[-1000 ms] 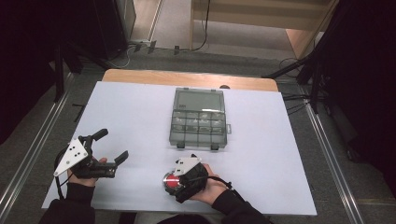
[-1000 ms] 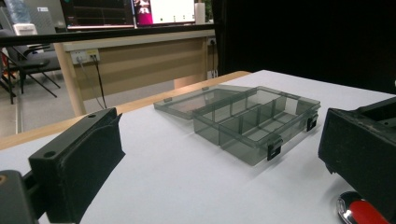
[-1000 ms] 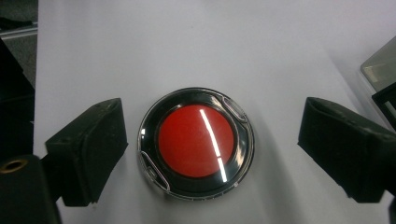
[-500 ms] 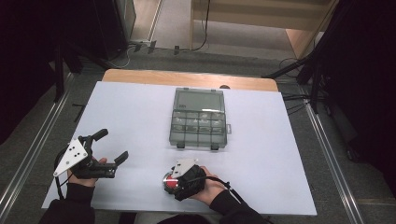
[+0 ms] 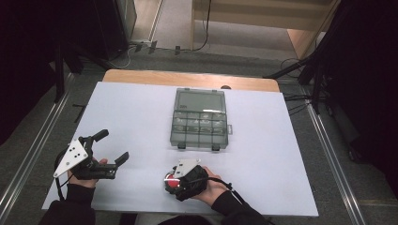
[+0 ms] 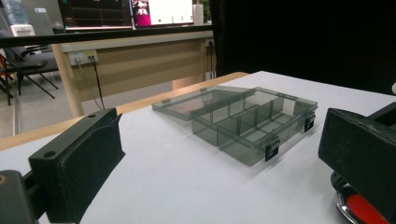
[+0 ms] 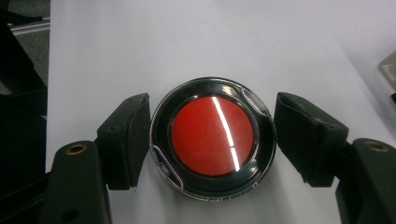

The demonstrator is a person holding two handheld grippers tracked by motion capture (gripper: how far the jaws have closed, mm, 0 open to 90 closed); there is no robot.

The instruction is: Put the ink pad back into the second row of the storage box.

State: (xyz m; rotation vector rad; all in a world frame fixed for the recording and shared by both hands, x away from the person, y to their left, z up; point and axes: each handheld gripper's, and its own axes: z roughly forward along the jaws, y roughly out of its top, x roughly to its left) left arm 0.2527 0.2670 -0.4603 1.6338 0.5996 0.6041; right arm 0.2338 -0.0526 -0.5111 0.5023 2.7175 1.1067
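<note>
A round black case with a glossy red top (image 7: 212,140) lies on the white table sheet (image 7: 187,42). My right gripper (image 7: 212,142) is shut on it, one black pad pressing on each side of its rim. In the high view the same gripper (image 5: 172,182) sits at the near middle of the table, over the red case (image 5: 172,185). My left gripper (image 5: 111,146) rests at the near left, open and holding nothing. In the left gripper view its jaws (image 6: 219,177) stand wide apart, and the red case (image 6: 359,209) peeks out at the lower right.
A smoky clear compartment box (image 5: 201,126) lies open at the table's centre with its lid folded back; it also shows in the left gripper view (image 6: 252,123). The wooden table edge (image 5: 187,78) runs along the far side. Metal rails flank the table.
The grey plate on my right gripper has shifted slightly over the red case. My left hand and the box have stayed where they were.
</note>
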